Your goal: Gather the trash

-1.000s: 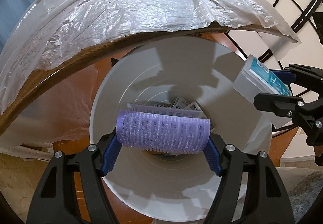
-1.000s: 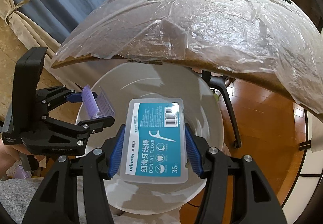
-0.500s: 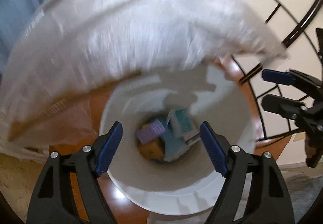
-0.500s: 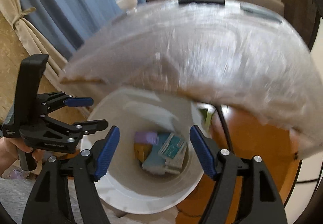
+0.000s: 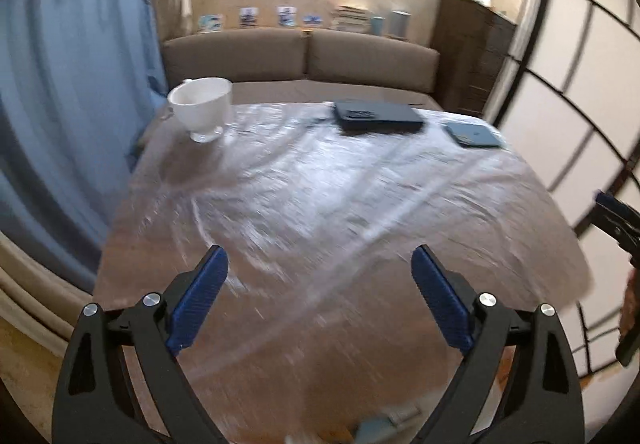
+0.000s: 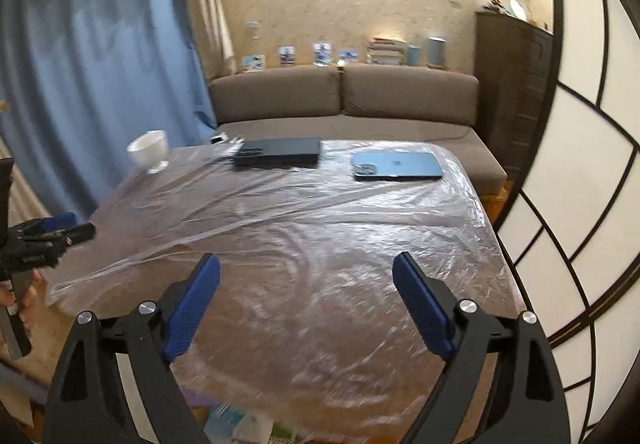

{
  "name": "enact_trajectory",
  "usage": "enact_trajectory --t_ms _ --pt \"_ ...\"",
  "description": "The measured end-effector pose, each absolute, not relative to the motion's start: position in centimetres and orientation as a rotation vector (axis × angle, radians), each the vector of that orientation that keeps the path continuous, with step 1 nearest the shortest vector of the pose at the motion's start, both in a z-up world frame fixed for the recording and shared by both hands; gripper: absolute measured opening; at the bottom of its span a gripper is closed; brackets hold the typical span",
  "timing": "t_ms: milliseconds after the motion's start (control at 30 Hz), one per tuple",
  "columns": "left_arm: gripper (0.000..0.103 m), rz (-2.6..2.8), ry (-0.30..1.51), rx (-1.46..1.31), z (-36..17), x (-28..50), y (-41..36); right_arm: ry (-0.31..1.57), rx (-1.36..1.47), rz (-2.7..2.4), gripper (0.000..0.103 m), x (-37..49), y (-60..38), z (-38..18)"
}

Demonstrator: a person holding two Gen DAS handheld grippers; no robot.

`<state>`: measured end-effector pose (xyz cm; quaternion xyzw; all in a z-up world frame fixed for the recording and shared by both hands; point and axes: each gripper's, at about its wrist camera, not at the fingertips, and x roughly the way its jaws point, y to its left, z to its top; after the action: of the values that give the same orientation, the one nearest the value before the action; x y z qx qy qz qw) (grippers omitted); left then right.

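Observation:
My left gripper (image 5: 320, 268) is open and empty above the near part of the table (image 5: 320, 204), which is covered in clear plastic film. My right gripper (image 6: 306, 276) is open and empty too, above the same table (image 6: 300, 244). The left gripper also shows at the left edge of the right wrist view (image 6: 52, 230). Blurred scraps of the dropped trash show below the table's near edge in the right wrist view (image 6: 236, 420). The bin itself is out of view.
A white cup (image 5: 202, 106) stands at the table's far left. A dark flat case (image 5: 376, 116) and a blue phone (image 6: 398, 166) lie at the far side. A brown sofa (image 6: 344, 96) is behind, a blue curtain (image 6: 100, 84) at the left, a paper screen (image 6: 580, 164) at the right.
Both grippers opened and dropped the purple roller and the dental floss box into the white bin. Both then rose and tilted up, so the views show the tabletop instead of the bin.

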<state>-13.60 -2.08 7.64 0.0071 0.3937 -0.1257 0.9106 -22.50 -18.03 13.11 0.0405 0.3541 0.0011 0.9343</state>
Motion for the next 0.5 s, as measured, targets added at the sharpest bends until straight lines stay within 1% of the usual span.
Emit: enact_trajectory --t_ms 133,233,500 --pt "0.094 -0.197 0.837 0.028 5.3 -9.7 -1.8 0.778 0.08 -0.063 0.087 -19.0 -20.0 9.2" --pt "0.094 -0.171 0.877 0.004 4.1 -7.3 -1.2 0.807 0.105 -0.081 0.087 -16.9 -20.8 7.4" --pt "0.094 -0.072 0.941 -0.047 1.1 -2.9 -0.2 0.835 0.123 -0.135 0.087 -11.6 -22.8 5.5"
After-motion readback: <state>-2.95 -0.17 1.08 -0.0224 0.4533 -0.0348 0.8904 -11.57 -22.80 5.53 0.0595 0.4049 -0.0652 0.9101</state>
